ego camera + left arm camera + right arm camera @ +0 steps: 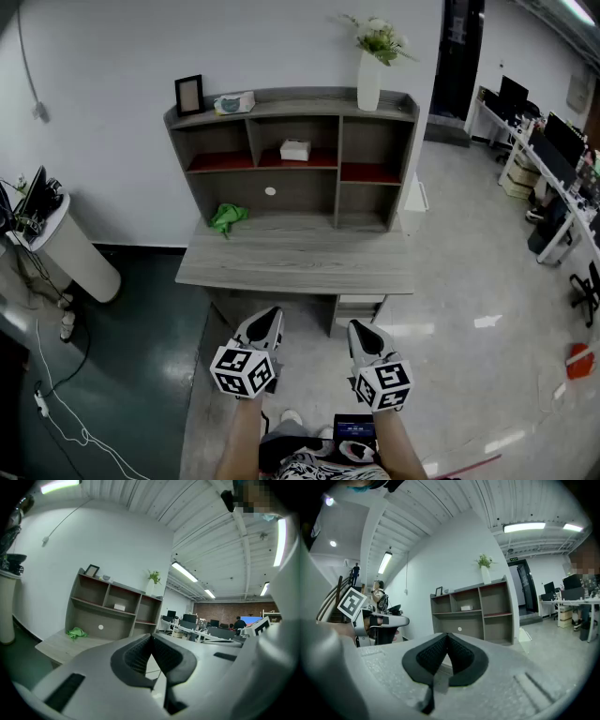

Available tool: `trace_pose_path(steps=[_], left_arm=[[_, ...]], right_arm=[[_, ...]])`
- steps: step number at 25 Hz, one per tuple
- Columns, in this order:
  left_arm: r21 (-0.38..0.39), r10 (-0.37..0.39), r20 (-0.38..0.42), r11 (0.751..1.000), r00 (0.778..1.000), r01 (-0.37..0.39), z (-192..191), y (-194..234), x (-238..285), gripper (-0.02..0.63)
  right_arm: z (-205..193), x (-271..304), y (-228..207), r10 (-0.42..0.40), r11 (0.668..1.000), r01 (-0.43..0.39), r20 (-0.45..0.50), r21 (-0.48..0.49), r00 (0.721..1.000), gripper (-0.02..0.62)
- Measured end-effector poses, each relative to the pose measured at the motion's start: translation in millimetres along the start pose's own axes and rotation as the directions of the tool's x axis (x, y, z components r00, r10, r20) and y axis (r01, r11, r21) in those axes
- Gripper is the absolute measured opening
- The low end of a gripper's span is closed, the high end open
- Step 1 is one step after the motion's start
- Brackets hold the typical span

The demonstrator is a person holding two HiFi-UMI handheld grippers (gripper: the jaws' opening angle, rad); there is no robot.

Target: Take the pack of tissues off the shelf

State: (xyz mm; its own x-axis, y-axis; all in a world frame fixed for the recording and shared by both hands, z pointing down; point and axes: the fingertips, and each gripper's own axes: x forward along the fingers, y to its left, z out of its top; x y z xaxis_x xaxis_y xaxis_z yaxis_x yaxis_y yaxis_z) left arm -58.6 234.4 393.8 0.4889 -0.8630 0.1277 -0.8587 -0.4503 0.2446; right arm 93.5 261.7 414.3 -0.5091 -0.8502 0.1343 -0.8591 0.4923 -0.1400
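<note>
Nothing done yet: my left claw (268, 323) and right claw (363, 333), pressed together and empty, hang well short of the pack of tissues (234, 103) atop the shelf (300, 107).

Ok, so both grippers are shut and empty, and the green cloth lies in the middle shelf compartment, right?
Not quite. The head view shows the green cloth lying on the desk top, left side, below the shelves; the middle compartment holds a white box. The left gripper and right gripper are indeed shut and empty.
</note>
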Motion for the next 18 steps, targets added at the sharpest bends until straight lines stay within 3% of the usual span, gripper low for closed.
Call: trace_pose_path(steps=[12,18], left_arm=[[-0.042,0.003,0.000,0.999,1.000,-0.003,-2,-3,-8,0.008],[-0.042,0.017,-0.036,0.999,0.999,-0.019,-7,18,19,0.007]], right_arm=[[9,-1,-10,0.016,0.999,-0.016,0.018,0.033,1.000,0.005],[8,30,-18,0.055,0.998,-0.055,0.008,0.032,0.998,0.005]])
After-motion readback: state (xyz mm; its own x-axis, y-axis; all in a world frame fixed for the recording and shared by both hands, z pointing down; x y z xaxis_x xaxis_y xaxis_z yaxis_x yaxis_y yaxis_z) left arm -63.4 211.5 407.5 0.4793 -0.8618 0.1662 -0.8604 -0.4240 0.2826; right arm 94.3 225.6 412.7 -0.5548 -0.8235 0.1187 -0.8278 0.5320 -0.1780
